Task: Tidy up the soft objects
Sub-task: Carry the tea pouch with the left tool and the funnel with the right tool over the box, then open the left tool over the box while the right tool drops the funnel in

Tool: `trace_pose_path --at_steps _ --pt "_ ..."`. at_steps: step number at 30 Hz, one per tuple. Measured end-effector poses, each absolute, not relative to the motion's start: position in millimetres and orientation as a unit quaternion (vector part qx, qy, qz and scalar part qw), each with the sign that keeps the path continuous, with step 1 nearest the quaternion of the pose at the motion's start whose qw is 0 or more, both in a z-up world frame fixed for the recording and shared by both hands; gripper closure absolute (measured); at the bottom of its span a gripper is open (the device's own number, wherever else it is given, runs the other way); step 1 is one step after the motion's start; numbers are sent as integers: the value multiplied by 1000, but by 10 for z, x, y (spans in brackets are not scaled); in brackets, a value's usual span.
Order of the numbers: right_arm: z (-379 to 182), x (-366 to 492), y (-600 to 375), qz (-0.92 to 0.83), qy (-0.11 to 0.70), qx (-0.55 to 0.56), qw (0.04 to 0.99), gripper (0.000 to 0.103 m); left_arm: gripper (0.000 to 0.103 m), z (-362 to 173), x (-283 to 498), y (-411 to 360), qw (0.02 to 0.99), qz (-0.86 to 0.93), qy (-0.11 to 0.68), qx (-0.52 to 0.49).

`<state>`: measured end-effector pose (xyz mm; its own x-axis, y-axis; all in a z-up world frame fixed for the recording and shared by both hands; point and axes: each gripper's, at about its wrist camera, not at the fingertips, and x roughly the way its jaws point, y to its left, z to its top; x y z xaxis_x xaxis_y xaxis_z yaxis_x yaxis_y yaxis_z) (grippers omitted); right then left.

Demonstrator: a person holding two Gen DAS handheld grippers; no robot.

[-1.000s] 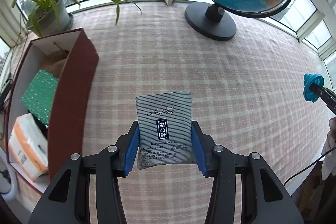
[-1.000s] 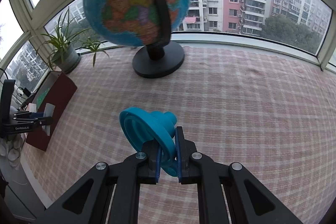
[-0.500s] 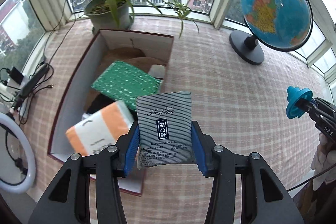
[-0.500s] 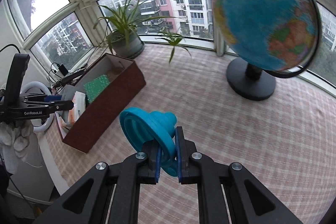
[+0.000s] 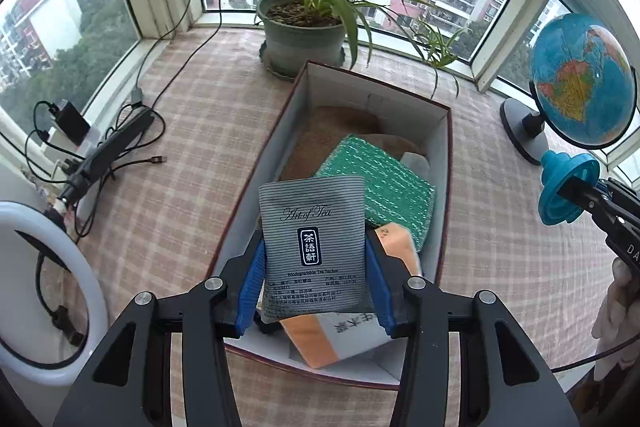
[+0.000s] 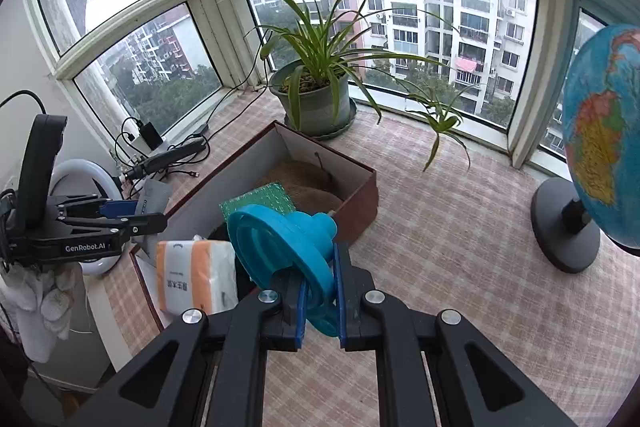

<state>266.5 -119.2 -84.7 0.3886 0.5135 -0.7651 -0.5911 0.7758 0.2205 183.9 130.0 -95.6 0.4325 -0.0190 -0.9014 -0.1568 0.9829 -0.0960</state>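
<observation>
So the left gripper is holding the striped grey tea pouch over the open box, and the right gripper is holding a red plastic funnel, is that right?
Not quite. The plastic funnel in the right gripper is blue, not red, as the right wrist view shows. The left gripper does hold the striped grey tea pouch over the open box.

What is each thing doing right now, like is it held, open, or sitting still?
Left tongs: shut on the tea pouch.
Tea pouch: held upright over the box.
Right tongs: shut on the blue funnel.
Blue funnel: held in the air.
Box: open, no lid on it.
Green sponge: lying tilted inside the box.
Tissue pack: lying inside the box.
Globe: standing upright.
Potted plant: standing behind the box.
</observation>
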Motion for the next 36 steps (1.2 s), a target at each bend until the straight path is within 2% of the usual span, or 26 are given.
trace_pose_path --at_steps 12,16,17,21,23,36 --pt "-974 3059 -510 332 461 -51 821 93 55 -1078 1932 1652 841 41 534 -76" --pt "-1031 3106 -396 338 467 -57 815 92 36 -1098 1958 1643 838 22 538 -88" --pt "-1042 3118 -375 340 467 -57 814 89 35 -1102 1966 1641 837 19 539 -90" --pt "-1063 3174 -358 335 466 -45 818 52 33 -1132 1986 1675 831 21 546 -104" --pt "-1052 3185 -379 337 464 -34 819 45 33 -1142 1977 1695 829 19 547 -112" --pt "-1044 3036 -786 330 467 8 820 44 33 -1064 1756 1767 836 22 532 -130"
